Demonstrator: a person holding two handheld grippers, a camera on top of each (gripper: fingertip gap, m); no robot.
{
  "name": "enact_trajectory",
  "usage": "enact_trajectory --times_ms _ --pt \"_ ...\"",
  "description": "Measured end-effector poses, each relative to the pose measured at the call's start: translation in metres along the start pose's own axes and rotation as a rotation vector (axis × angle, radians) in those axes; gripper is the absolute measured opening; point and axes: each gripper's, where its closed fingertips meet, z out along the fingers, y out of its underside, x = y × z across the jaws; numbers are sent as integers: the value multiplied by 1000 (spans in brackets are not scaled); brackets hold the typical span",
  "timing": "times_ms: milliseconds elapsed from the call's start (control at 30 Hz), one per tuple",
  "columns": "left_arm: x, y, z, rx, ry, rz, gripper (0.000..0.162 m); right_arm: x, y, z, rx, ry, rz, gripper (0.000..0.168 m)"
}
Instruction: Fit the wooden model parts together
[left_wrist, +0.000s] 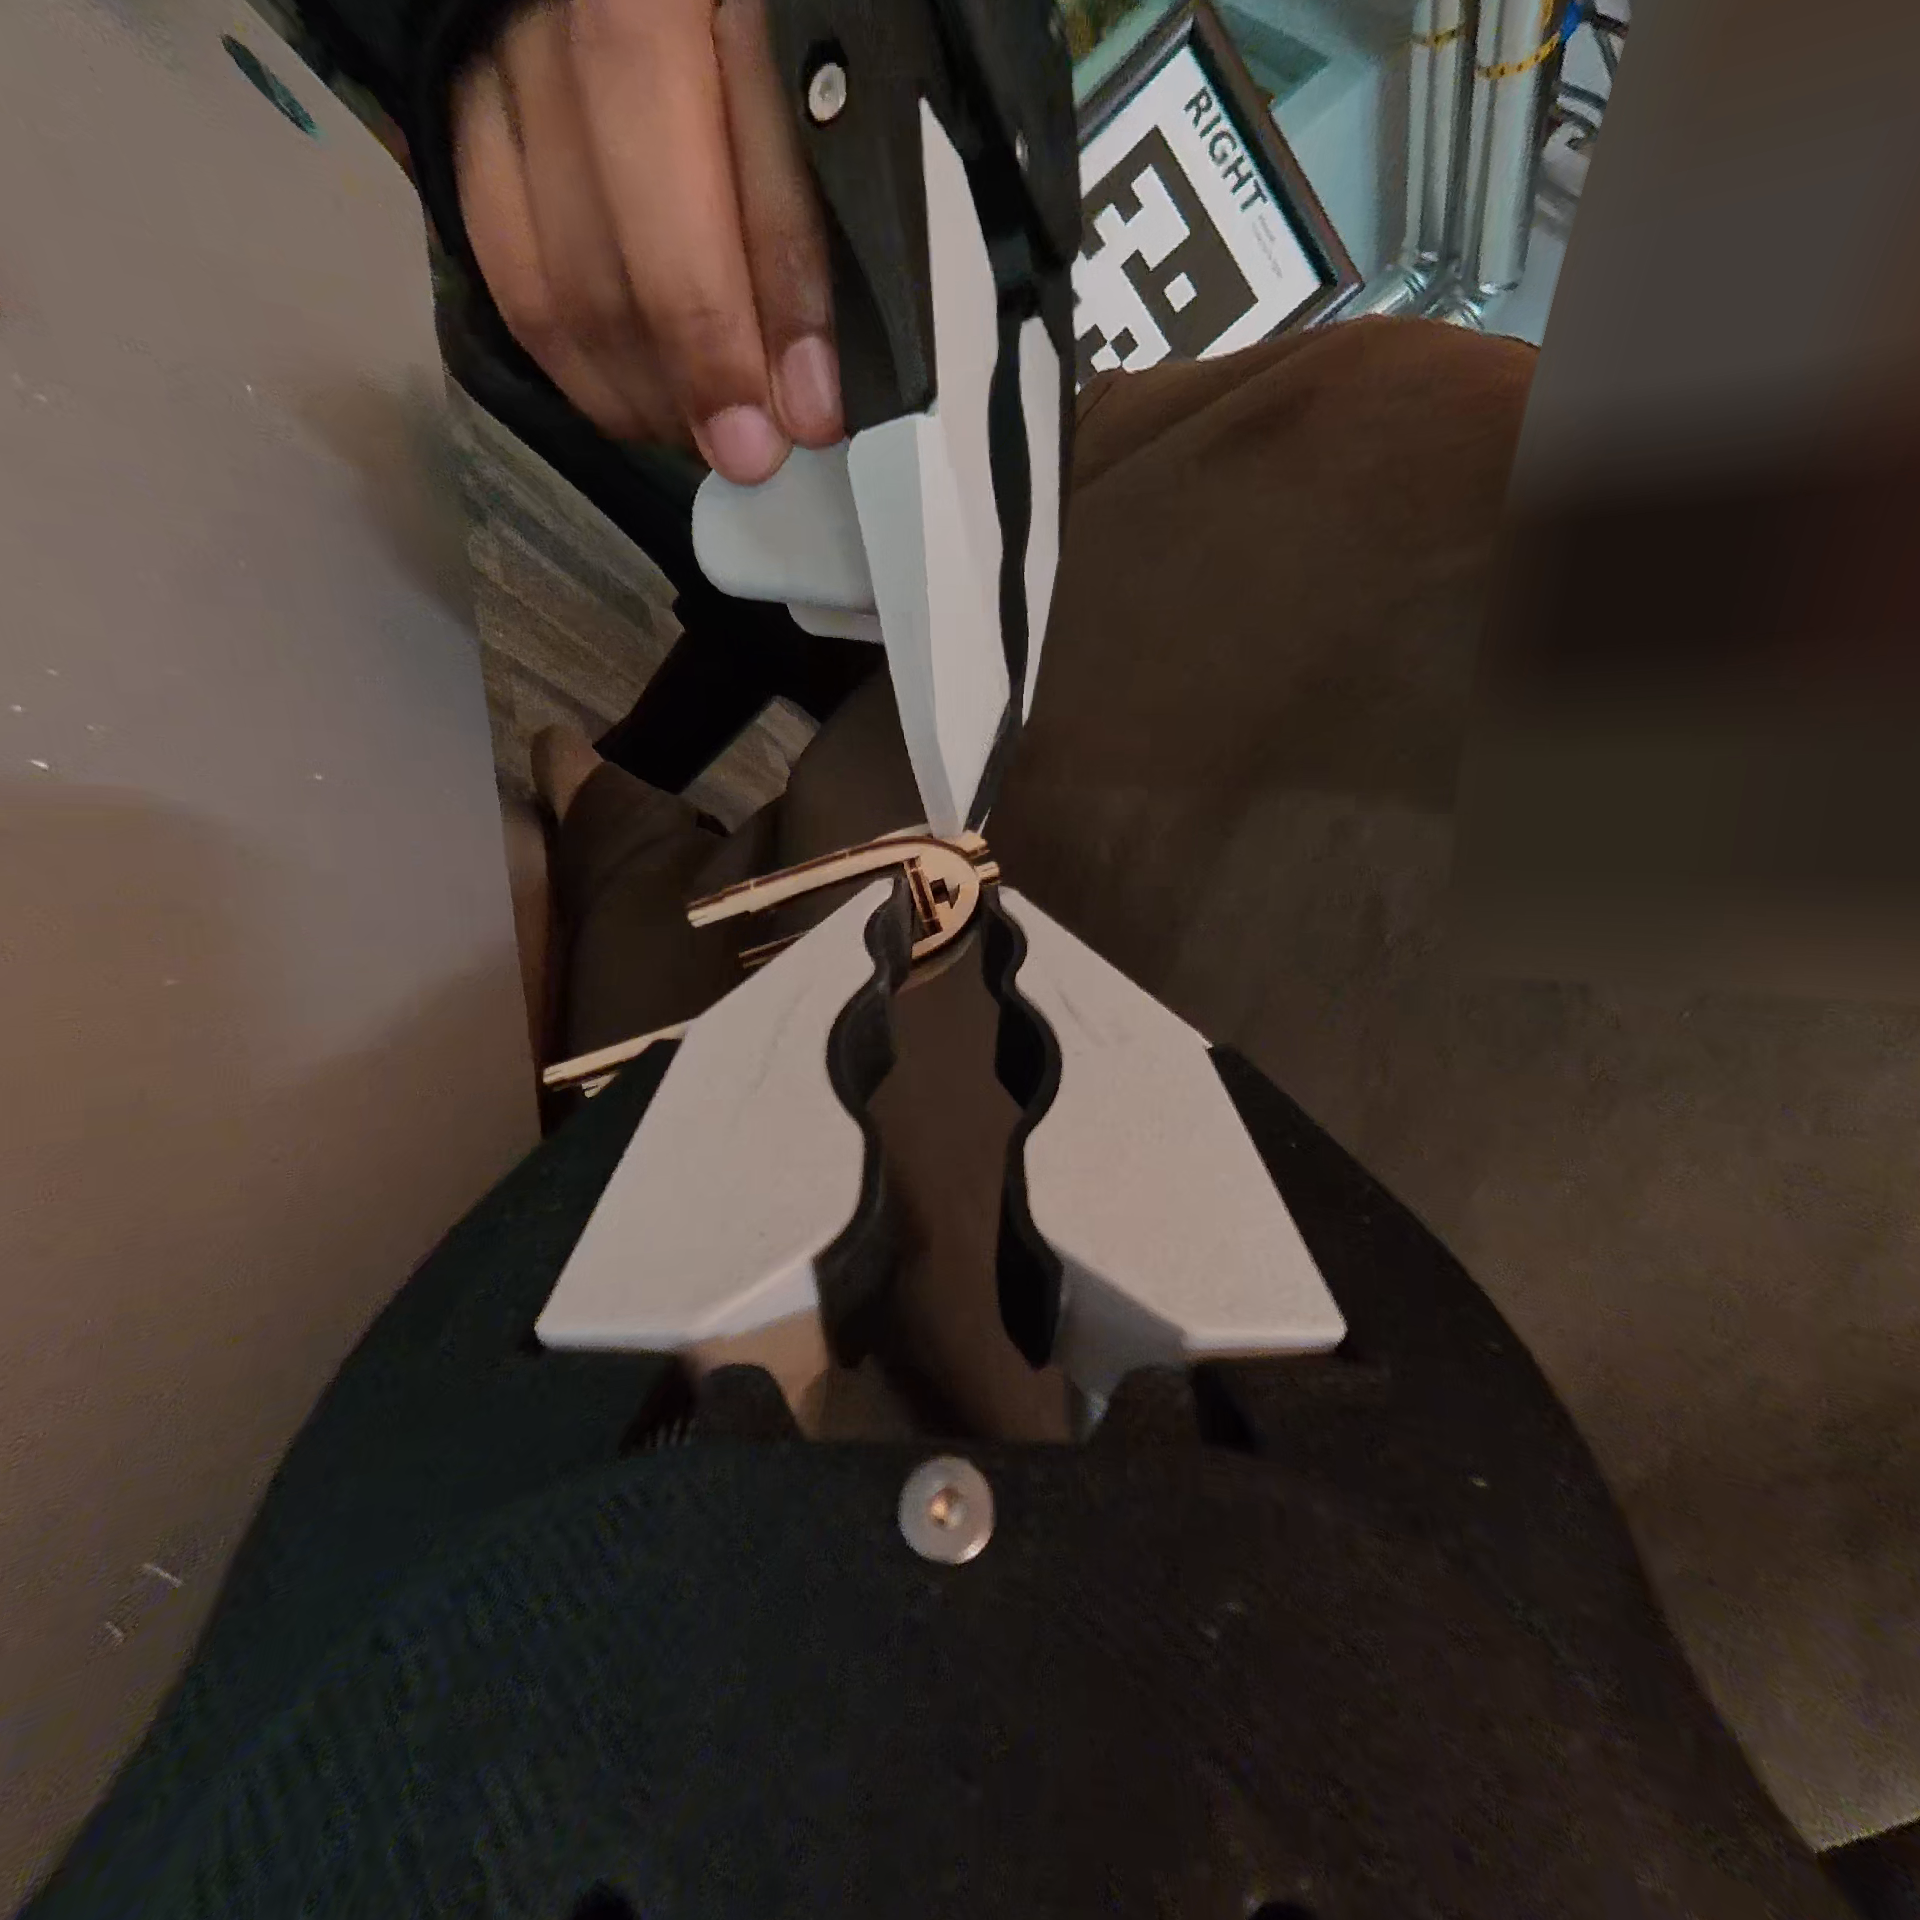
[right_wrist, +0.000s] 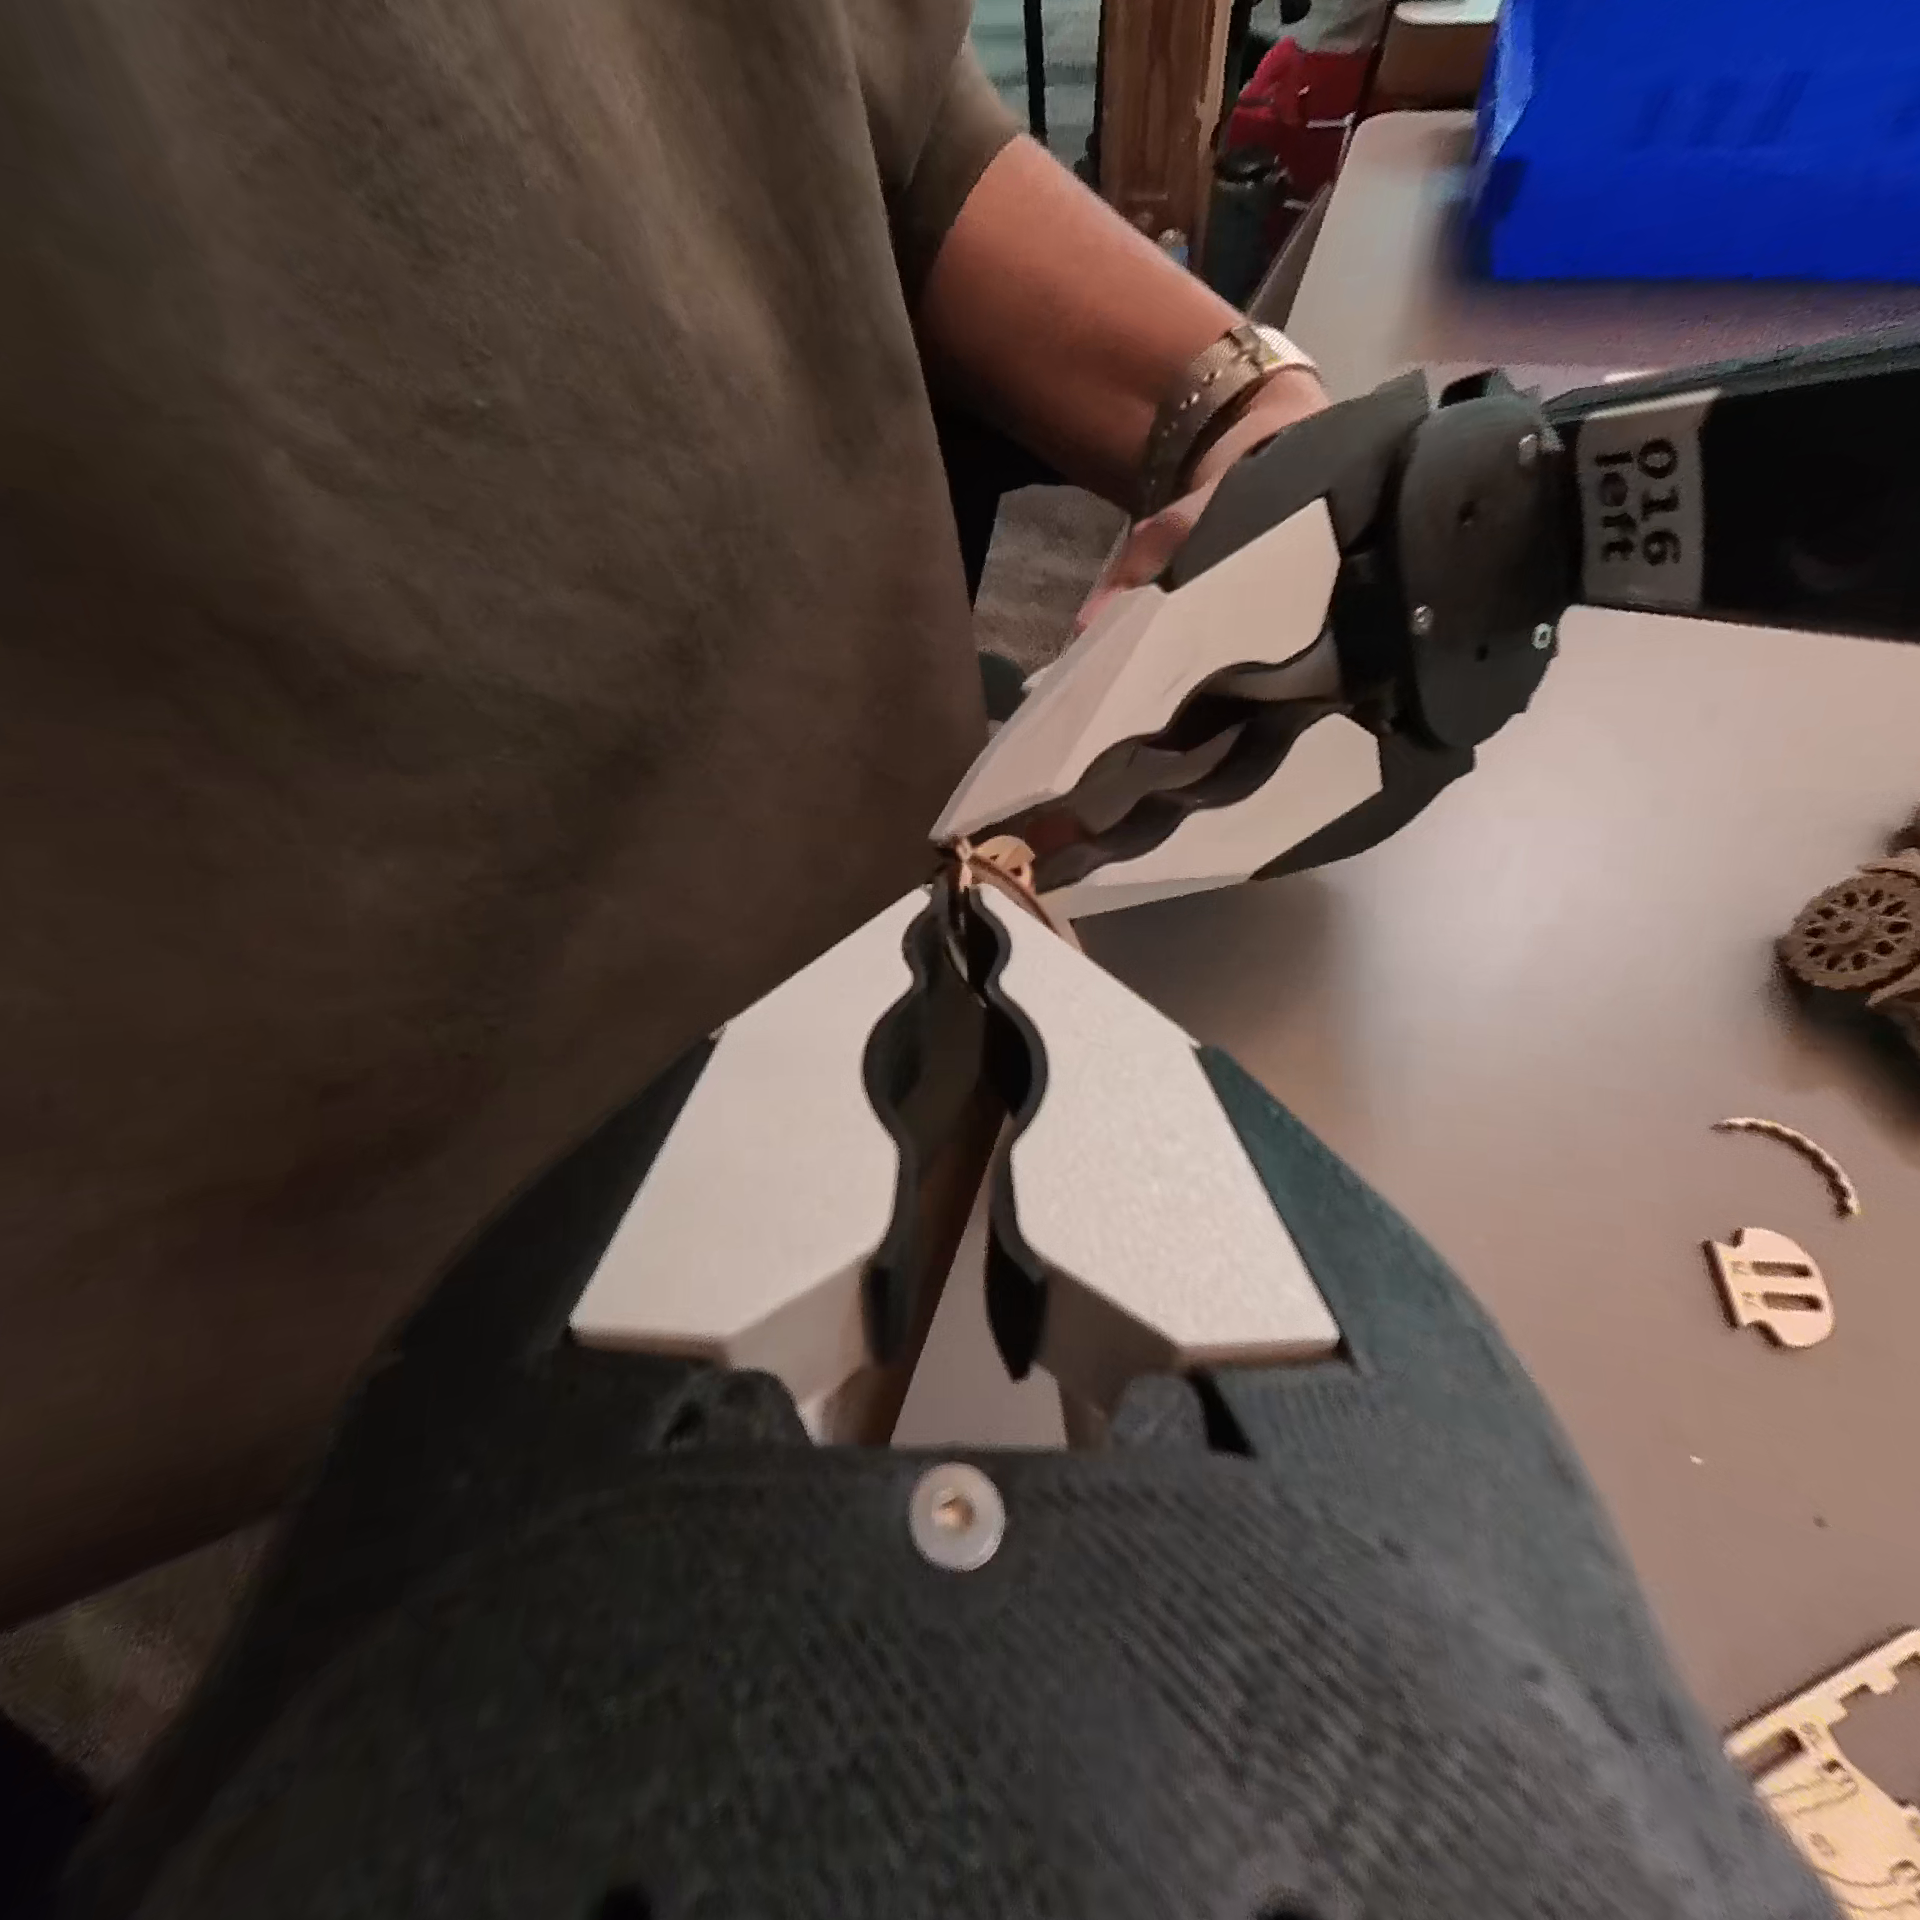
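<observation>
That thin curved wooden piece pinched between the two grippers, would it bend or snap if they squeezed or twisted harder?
Probably snap rather than bend: the wooden piece looks like thin, flat laser-cut sheet with slender arms. It likely weighs almost nothing, since the left gripper and right gripper carry it by their tips alone. Its cut slots seem the weakest spots.

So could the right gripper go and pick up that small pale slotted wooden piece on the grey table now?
Probably not yet: the right gripper is shut on the pale wooden model part. The small pale slotted wooden piece itself lies uncovered on the grey table.
</observation>
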Motion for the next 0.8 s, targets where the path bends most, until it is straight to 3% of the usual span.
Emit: enact_trajectory --times_ms 800 --pt "-5 23 18 -132 27 -78 10 -22 18 10 -220 -127 -244 1"
